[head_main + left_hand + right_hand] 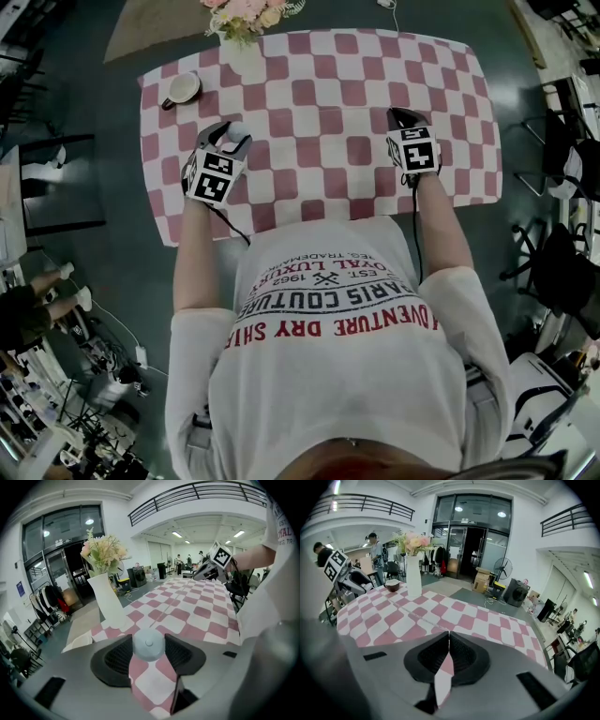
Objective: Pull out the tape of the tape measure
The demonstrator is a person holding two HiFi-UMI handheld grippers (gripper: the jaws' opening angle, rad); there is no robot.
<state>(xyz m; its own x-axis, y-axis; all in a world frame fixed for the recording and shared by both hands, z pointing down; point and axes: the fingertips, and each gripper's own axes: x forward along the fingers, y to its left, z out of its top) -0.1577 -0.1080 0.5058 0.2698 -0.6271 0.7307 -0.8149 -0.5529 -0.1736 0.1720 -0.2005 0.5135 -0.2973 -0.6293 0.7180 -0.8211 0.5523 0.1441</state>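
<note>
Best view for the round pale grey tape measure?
Left gripper view: the round pale grey tape measure sits centre frame, clamped between the jaws, its centre button visible. Head view shows only a small pale blob at the left gripper. Right gripper view shows that gripper far off; the tape measure can't be made out there.

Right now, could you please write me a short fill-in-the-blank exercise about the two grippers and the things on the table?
1. The left gripper grips the pale tape measure, whose case is ____ in shape.
2. The right gripper has its jaws ____, with nothing between them.
3. The white vase on the checked table holds ____.
Missing words: round; shut; flowers.
</note>
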